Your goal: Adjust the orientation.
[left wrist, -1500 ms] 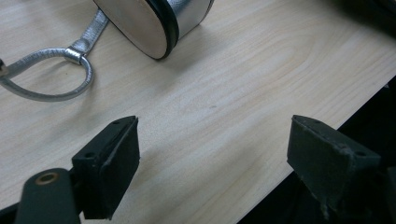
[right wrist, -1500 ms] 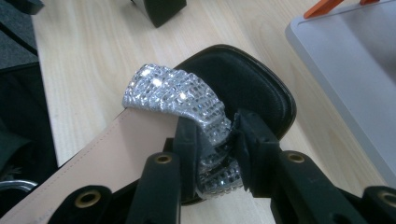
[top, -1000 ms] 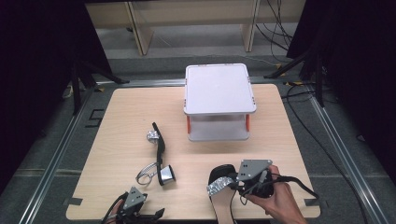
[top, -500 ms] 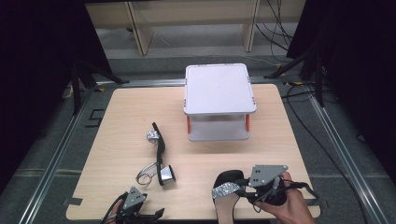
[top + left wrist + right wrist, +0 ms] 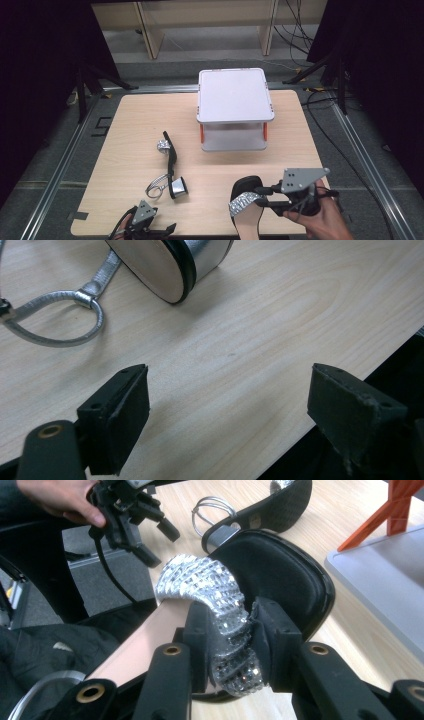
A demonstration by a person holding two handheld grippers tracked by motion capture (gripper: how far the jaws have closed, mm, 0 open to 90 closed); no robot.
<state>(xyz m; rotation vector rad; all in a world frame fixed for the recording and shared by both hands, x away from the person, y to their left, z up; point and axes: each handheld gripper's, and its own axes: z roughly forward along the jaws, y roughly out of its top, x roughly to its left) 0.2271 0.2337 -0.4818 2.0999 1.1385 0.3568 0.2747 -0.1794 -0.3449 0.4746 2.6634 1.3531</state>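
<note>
So from the high view, the right gripper (image 5: 260, 196) had its jaws clamped on the sparkly strap of a black sandal (image 5: 247, 207) at the table's (image 5: 140, 120) near edge, toward the right corner. Grabbing the strap made sense to me, it's the one thin bit that fits between the jaws. The second sandal (image 5: 171, 165) lay on its side left of the middle, apart from the grey lidded box (image 5: 234, 95) near the far edge. The left gripper (image 5: 150, 226) sat at the near edge by the left corner.

Left gripper view: jaws spread wide with nothing in them, bare wood between, just parked there waiting I'd guess. The silver heel (image 5: 175, 262) and ankle loop (image 5: 60, 322) of that second sandal were right ahead.

Right gripper view: the strap (image 5: 215, 605) was pinched and bunched between the pads, all tiny mirror-like studs. The sole was glossy black with a tan underside, toe pointed away toward the other sandal.
</note>
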